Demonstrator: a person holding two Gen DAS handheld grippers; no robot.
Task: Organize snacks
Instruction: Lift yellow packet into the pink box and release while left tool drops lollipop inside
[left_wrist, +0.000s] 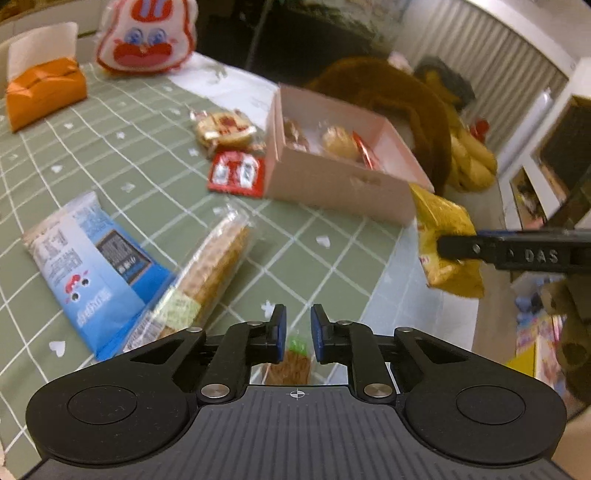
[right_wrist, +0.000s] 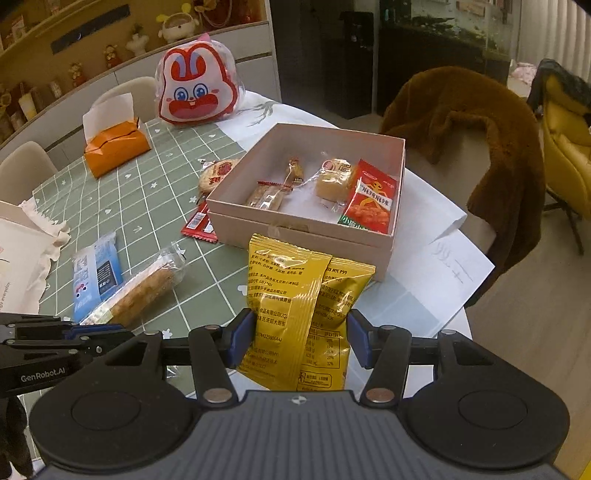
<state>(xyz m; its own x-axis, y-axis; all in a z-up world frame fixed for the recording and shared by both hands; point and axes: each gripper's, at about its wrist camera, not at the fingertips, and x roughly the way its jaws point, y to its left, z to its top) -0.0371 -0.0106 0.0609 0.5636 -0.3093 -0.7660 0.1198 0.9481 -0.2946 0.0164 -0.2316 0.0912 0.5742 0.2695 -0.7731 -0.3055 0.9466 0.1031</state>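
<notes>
While the right gripper (right_wrist: 300, 341) clamps a yellow snack packet (right_wrist: 301, 314) at lower centre below the pink box (right_wrist: 306, 236), the left gripper (left_wrist: 298, 328) is narrowly parted, holding nothing.

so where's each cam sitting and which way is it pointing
Left wrist: sits on the left hand-held gripper, low over the green table, facing the box; its narrowly parted fingers show, nothing between them.
Right wrist: sits on the right hand-held gripper, higher, looking down into the box; its fingers clamp yellow packets.
Shared: box, yellow packets, blue packet, and each view catches the other gripper at its edge.
</notes>
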